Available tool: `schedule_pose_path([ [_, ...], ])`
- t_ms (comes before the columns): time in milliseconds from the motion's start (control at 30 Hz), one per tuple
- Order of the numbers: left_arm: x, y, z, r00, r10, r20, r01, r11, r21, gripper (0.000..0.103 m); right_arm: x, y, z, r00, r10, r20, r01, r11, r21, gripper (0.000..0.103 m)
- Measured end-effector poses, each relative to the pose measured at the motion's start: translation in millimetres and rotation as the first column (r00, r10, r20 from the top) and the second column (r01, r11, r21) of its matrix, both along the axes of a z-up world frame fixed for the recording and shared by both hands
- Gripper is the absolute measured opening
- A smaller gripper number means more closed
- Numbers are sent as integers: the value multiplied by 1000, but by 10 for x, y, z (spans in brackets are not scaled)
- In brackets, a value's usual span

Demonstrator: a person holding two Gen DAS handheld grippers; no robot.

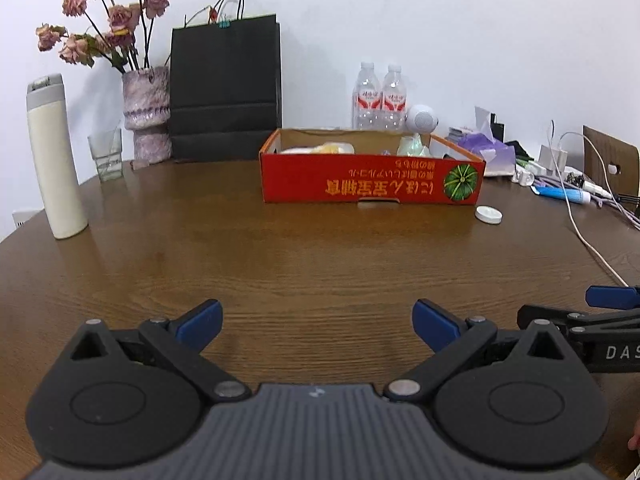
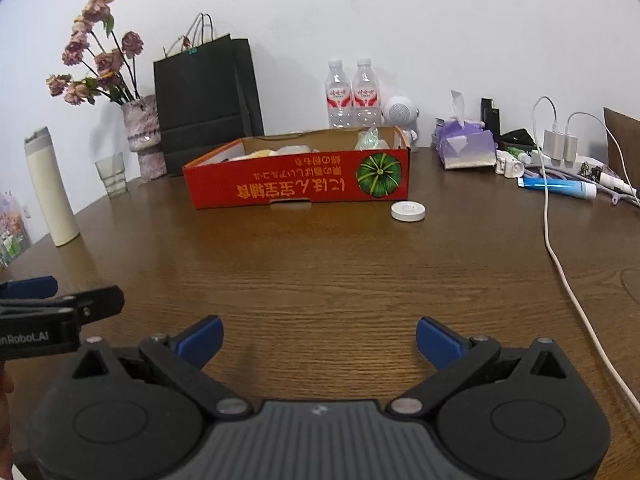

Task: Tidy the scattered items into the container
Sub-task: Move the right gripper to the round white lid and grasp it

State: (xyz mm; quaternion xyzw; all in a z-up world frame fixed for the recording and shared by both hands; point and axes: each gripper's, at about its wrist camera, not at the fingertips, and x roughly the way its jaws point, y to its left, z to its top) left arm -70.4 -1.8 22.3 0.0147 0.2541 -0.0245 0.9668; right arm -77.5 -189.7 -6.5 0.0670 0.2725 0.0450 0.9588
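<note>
A wooden table fills both views, a red cardboard box standing toward its far side with pale wrapped items, hard to identify, already inside. The left gripper and right gripper hover side by side above the near tabletop, jaws spread wide, empty. A white round lid lies just beside the box's right front corner.

Plain white wall fills the upper frame, evenly lit with soft shadows, brown wood-grain desk with a rounded edge covers the lower frame, brown chair back at far right.
</note>
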Motion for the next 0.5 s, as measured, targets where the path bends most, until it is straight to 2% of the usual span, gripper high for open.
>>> schedule_pose_path([
  [167, 142, 12, 56, 1000, 3, -29, -3, 1000, 12, 103, 208, -78, 30, 997, -29, -68, 30, 1000, 5, 103],
  [333, 459, 84, 156, 998, 20, -61, -20, 1000, -6, 103, 625, -325, 38, 992, -66, -109, 71, 997, 40, 103],
  [500, 862, 149, 244, 996, 5, -92, -12, 997, -76, 103, 1293, -560, 107, 992, -72, -107, 73, 997, 3, 101],
])
